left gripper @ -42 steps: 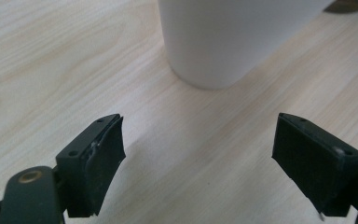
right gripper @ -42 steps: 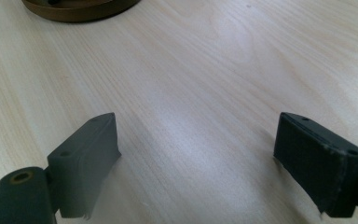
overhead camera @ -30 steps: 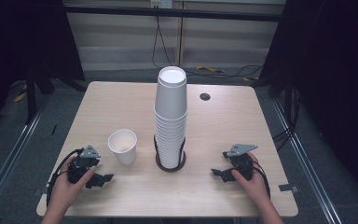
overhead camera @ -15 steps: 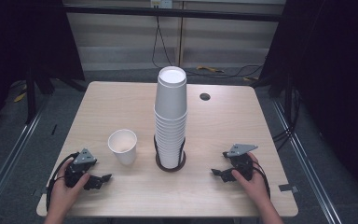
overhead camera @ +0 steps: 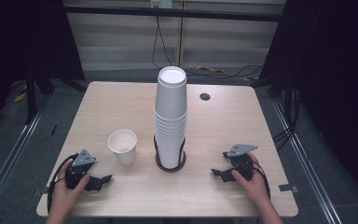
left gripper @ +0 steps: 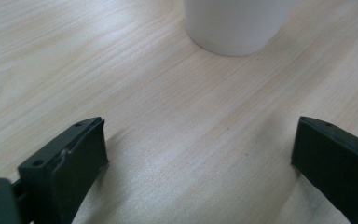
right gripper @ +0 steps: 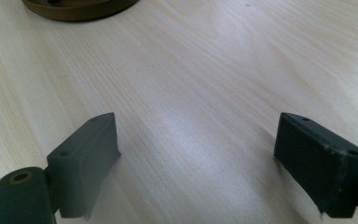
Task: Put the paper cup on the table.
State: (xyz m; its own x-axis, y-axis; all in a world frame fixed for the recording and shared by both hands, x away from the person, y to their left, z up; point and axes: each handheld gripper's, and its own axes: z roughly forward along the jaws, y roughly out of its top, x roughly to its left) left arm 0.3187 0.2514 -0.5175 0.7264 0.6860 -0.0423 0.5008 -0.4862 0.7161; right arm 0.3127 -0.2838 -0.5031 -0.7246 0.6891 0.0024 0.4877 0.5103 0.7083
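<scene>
A tall stack of white paper cups (overhead camera: 170, 119) stands in a dark round holder (overhead camera: 170, 163) at the table's middle. One single white cup (overhead camera: 123, 146) stands upright just left of it, and its base (left gripper: 235, 25) shows ahead of my left gripper. My left gripper (overhead camera: 103, 179) rests near the front left edge; its jaws have just been opening and now stand wide apart (left gripper: 198, 158) with only bare wood between them. My right gripper (overhead camera: 217, 172) lies at the front right, open (right gripper: 196, 163) and empty, with the holder's rim (right gripper: 79, 8) ahead of it.
The wooden table (overhead camera: 121, 107) has a small dark round hole (overhead camera: 204, 96) at its back right. A strip of tape (overhead camera: 285, 187) lies near the front right corner. Dark curtains and metal rails flank the table.
The left gripper's jaws have spread apart and the left hand shifted slightly. The right hand and both cup groups have stayed where they were.
</scene>
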